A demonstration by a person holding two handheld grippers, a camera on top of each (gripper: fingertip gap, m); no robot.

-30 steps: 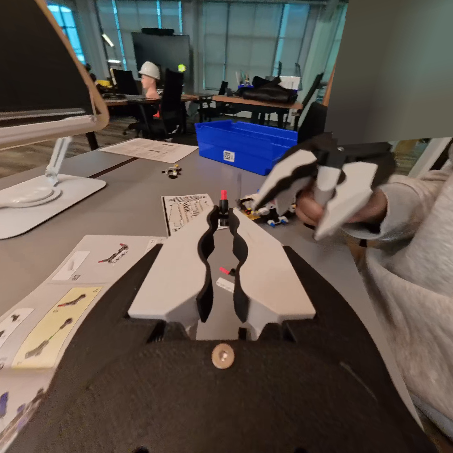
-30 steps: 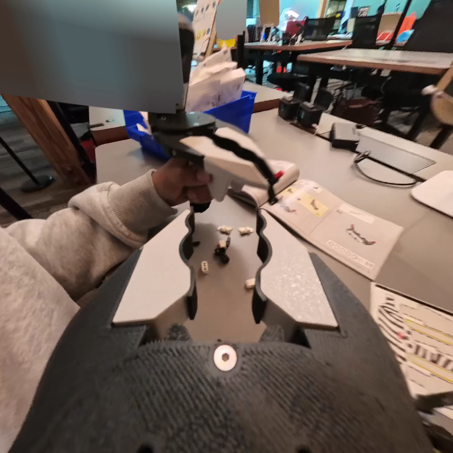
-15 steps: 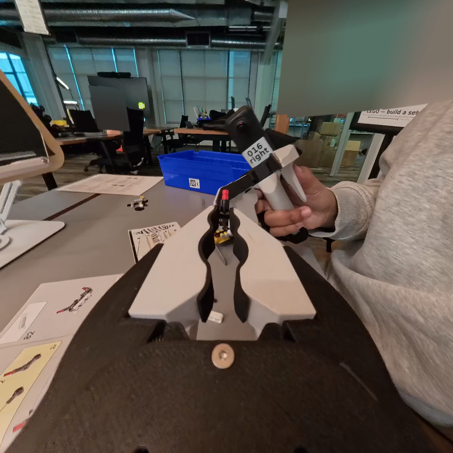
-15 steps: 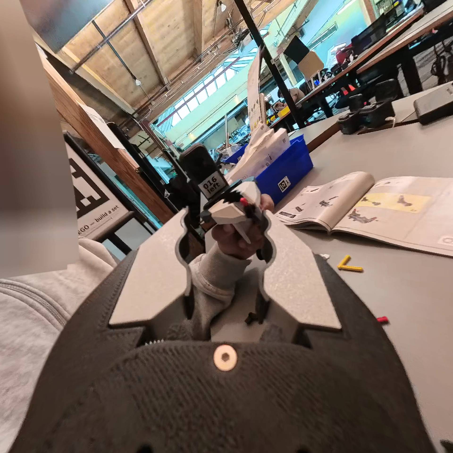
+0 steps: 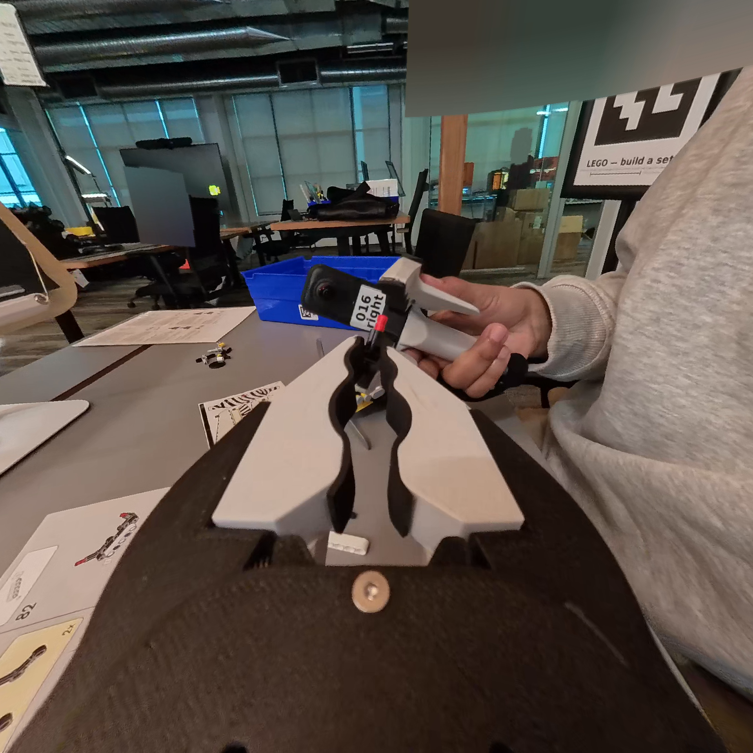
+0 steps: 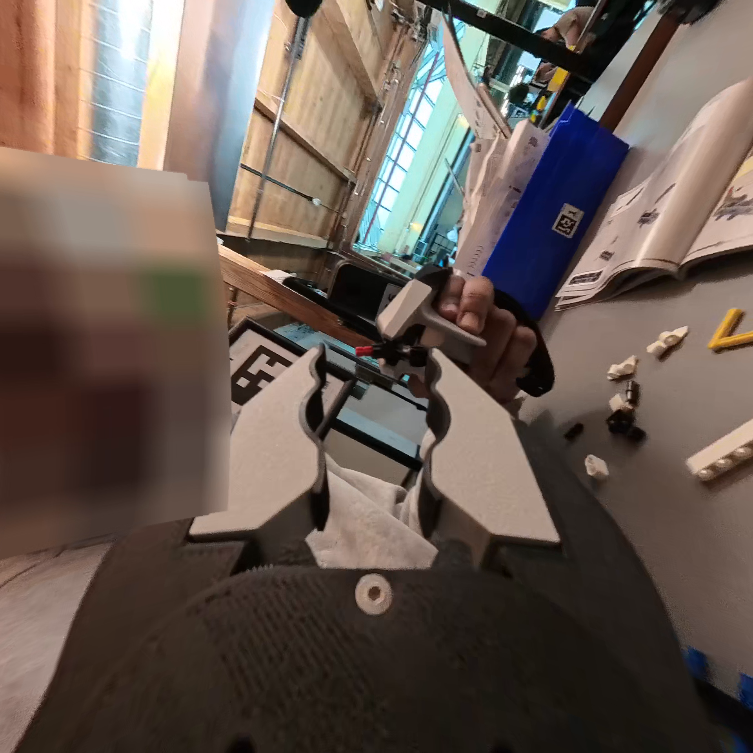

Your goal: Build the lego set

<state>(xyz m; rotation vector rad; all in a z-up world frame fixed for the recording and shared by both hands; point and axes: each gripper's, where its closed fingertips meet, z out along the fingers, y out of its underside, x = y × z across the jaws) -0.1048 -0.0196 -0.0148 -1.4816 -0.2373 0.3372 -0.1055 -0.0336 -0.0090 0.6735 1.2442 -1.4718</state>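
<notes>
My left gripper point(image 5: 371, 354) is shut on a small black lego piece with a red pin point(image 5: 379, 324) sticking out past the fingertips. I hold it up above the grey table point(image 5: 134, 423). My right gripper point(image 6: 377, 370) is open and empty, raised and tilted, and it faces the left gripper point(image 6: 393, 353). The held piece's red pin point(image 6: 364, 350) sits just beyond my right fingertips. In the left wrist view a hand holds the right gripper's handle point(image 5: 432, 342) right behind the held piece.
Loose parts lie on the table: small white pieces point(image 6: 621, 366), black pieces point(image 6: 623, 423), a yellow angled piece point(image 6: 729, 326), a white beam point(image 6: 725, 456). An open instruction booklet point(image 6: 672, 228), a blue bin point(image 5: 285, 285), a sticker sheet point(image 5: 240, 407) and a small assembly point(image 5: 216, 356) are there too.
Both grippers rose off the table and turned to face each other. The left one kept its grip on the black and red piece. The right one stayed open and tilted sideways.
</notes>
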